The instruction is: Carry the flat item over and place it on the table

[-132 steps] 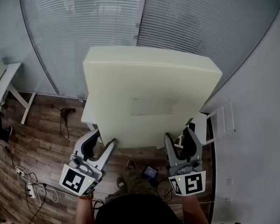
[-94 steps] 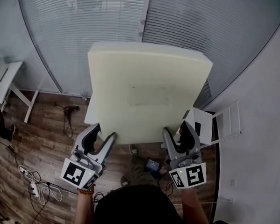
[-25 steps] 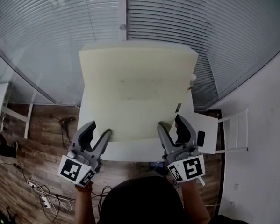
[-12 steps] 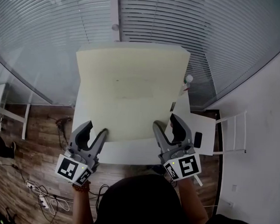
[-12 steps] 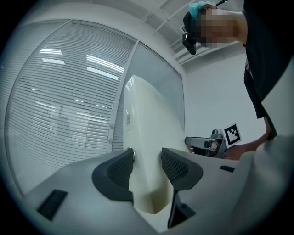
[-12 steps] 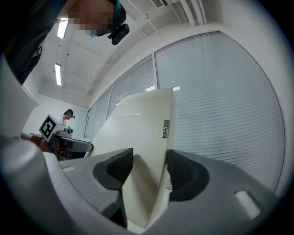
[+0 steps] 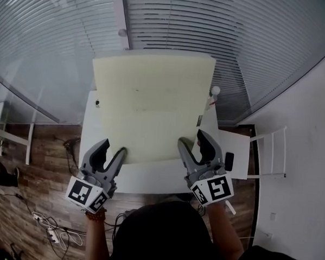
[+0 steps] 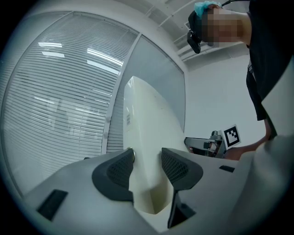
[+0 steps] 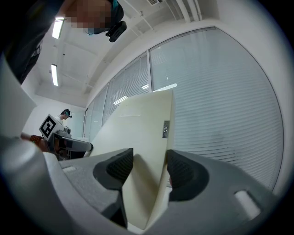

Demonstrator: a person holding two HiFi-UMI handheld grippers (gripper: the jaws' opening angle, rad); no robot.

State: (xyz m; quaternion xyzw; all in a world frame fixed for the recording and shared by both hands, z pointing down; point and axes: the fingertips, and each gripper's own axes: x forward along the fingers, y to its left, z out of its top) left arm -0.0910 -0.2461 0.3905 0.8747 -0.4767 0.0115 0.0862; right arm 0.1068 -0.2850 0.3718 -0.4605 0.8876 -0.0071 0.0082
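Left gripper (image 7: 113, 149), right gripper (image 7: 192, 139) pinch foam slab (image 7: 153, 99) over table (image 7: 149, 176), beside blinds (image 7: 254, 34).

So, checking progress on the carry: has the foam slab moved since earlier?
Yes. The foam slab has shifted forward across the white table, toward the blinds; the table's near edge now shows.

A cream foam slab (image 7: 153, 107) fills the middle, covering most of a white surface (image 7: 149, 176), which shows as a strip along the slab's near edge and another along its left edge. At the slab's near left corner the left gripper (image 7: 113, 150) straddles the edge; at its near right corner the right gripper (image 7: 193, 144) does the same. Right of the slab stands a small white side table (image 7: 238, 148) carrying a dark phone (image 7: 229, 161). Beyond the slab hang window blinds (image 7: 211, 26); left of it lies wooden floor (image 7: 41, 164)
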